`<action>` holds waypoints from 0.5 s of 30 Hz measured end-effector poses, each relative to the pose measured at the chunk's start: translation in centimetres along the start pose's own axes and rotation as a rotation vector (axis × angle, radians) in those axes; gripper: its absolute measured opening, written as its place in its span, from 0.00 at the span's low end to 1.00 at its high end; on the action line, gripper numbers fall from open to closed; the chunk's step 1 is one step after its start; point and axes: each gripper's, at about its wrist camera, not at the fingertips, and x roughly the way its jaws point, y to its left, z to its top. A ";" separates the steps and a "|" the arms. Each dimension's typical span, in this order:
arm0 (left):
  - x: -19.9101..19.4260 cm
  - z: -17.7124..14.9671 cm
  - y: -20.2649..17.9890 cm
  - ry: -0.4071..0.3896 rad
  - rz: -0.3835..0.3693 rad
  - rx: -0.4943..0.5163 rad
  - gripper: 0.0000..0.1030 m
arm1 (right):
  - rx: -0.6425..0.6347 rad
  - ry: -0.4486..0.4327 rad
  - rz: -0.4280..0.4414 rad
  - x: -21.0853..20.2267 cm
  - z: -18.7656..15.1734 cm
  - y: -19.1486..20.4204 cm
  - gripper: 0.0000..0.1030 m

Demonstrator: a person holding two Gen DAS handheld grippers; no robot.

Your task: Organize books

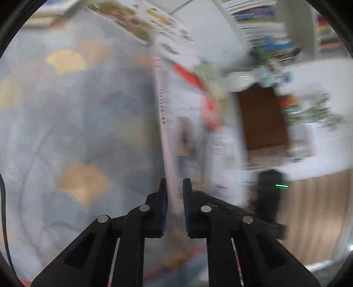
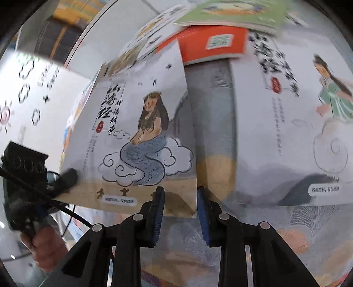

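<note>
A thin white book with a mermaid on its cover is held up off the patterned cloth. In the left wrist view I see that book edge-on, its pale spine running down between the fingers of my left gripper, which is shut on it. The right wrist view shows a left finger on the book's lower left edge. My right gripper is open, and the book's lower right corner lies in the wide gap between its blue pads without touching them.
A second white book with a figure in green lies to the right. An orange book and a green one lie beyond. Stacked books fill a shelf. A hand grips the left tool.
</note>
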 end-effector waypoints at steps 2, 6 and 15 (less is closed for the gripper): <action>0.9 0.1 -0.1 -0.014 0.074 -0.007 0.05 | 0.013 0.006 0.015 0.0 0.0 -0.3 0.28; 0.2 0.2 -0.2 -0.022 -0.094 -0.090 0.05 | 0.006 0.030 0.020 -0.6 0.0 -0.7 0.29; -0.2 0.6 0.6 -0.034 -0.380 -0.300 0.05 | 0.287 0.001 0.440 -2.1 0.3 -7.7 0.55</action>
